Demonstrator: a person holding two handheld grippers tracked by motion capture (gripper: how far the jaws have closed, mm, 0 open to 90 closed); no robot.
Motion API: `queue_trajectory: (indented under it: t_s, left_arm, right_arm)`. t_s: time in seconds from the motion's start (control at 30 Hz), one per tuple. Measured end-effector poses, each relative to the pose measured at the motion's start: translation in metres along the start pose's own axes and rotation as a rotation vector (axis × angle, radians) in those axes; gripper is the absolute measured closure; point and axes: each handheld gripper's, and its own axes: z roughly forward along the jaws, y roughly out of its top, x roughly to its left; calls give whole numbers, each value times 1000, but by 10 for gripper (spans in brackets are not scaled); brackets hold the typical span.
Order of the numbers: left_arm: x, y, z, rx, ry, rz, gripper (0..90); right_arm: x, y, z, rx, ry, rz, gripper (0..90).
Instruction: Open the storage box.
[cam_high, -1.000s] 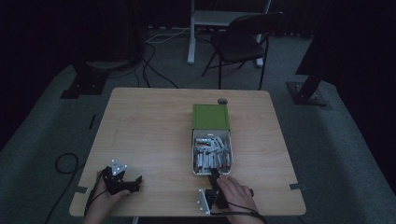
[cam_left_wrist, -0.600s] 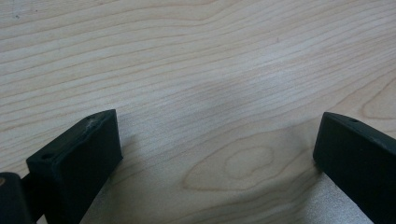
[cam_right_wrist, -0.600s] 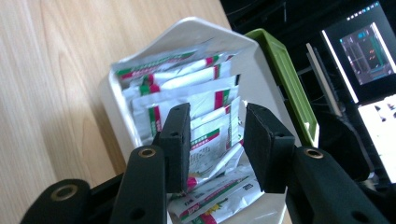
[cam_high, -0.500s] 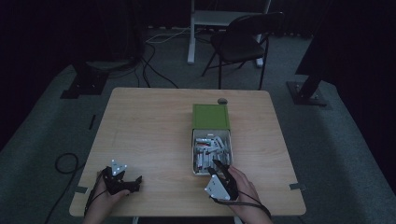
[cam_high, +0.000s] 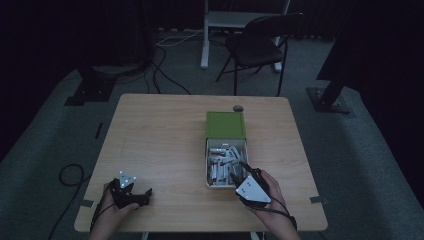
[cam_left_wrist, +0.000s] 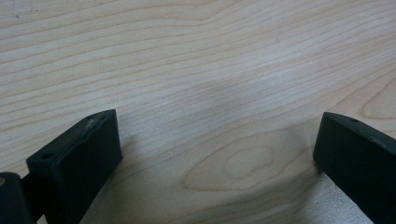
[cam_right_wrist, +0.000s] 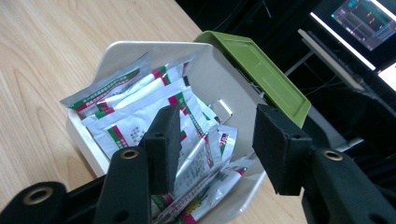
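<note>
High view: two hand-held grippers at a wooden table, one parked, one poised over a box of sachets

From left: the left gripper rests near the table's front edge, well apart from the work, its jaws spread wide over bare wood with nothing between them. To the right, the white box sits mid-table with its green lid lying just behind it, packed with loose foil sachets. The right gripper hangs over the box's near corner; its jaws have just been opening and now stand part-way apart, with no sachet pressed between them. The risk, as judged from here: the overlapping sachets could come up in a bunch or slide off the pads, and a jaw catching the thin box wall could drag or tip the box
</note>
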Motion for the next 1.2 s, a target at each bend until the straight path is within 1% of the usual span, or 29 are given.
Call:
queue_trajectory:
  t_s: [0.03,0.07,0.1,0.13,0.17,0.2,0.23,0.27,0.3,0.33,0.4,0.43,0.5,0.53,0.57,0.6,0.63,0.67,0.7,0.73,0.77,0.8,0.83,0.87,0.97,1.0,1.03,1.07,1.2]
  left_arm:
    - [0,0,0,0,0,0,16]
    - [0,0,0,0,0,0,16]
    - [0,0,0,0,0,0,16]
    - [0,0,0,0,0,0,16]
    - [0,0,0,0,0,0,16]
    - [0,0,0,0,0,0,16]
    - [0,0,0,0,0,0,16]
    - [0,0,0,0,0,0,16]
    - [0,0,0,0,0,0,16]
    - [0,0,0,0,0,0,16]
    - [0,0,0,0,0,0,16]
    - [0,0,0,0,0,0,16]
    - [0,0,0,0,0,0,16]
    - [0,0,0,0,0,0,16]
    - [0,0,0,0,0,-1,16]
    - [0,0,0,0,0,0,16]
    - [0,0,0,0,0,0,16]
    - [0,0,0,0,0,0,16]
    - [0,0,0,0,0,0,16]
    - [0,0,0,0,0,0,16]
    - [0,0,0,0,0,0,16]
    - [0,0,0,0,0,0,16]
    - [0,0,0,0,0,0,16]
    - [0,0,0,0,0,0,16]
    - [0,0,0,0,0,0,16]
    - [0,0,0,0,0,0,16]
    - [0,0,0,-2,0,-2,16]
    - [0,0,0,-1,0,-1,16]
    - [0,0,0,-1,0,-1,16]
  right_arm:
    - [-3,-1,-1,-10,-4,16,498]
    - [-6,-3,-2,-10,7,25,466]
    - [-8,-5,-2,-11,14,42,456]
    - [-8,-5,-2,-11,14,42,456]
    - [-13,-8,-4,-11,4,61,439]
    - [-13,-8,-4,-11,4,61,439]
    - [-18,-12,-6,-14,0,92,430]
    - [-18,-12,-6,-14,0,92,430]
    - [-22,-15,-7,-18,-5,109,424]
    - [-22,-15,-7,-18,-5,109,424]
    - [-28,-19,-11,-25,-9,139,423]
    - [-28,-19,-11,-25,-9,139,423]
    - [-33,-24,-14,-23,-13,163,414]
    - [-35,-26,-14,-23,-9,174,404]
    - [-35,-26,-14,-23,-9,174,404]
    - [-38,-31,-16,-26,11,212,386]
    - [-39,-33,-16,-27,14,223,385]
    - [-39,-33,-16,-27,14,223,385]
    - [-42,-39,-17,-20,13,237,381]
    - [-42,-39,-17,-20,13,237,381]
    - [-43,-44,-17,-5,11,240,379]
    - [-43,-44,-17,-5,11,240,379]
    - [-44,-48,-16,8,12,234,367]
    - [-45,-53,-15,27,24,255,342]
    - [-47,-62,-15,40,36,292,312]
    - [-47,-62,-15,40,36,292,312]
    - [-48,-65,-14,46,37,303,304]
    - [-49,-70,-14,55,47,321,295]
    - [-52,-81,-13,82,68,353,274]
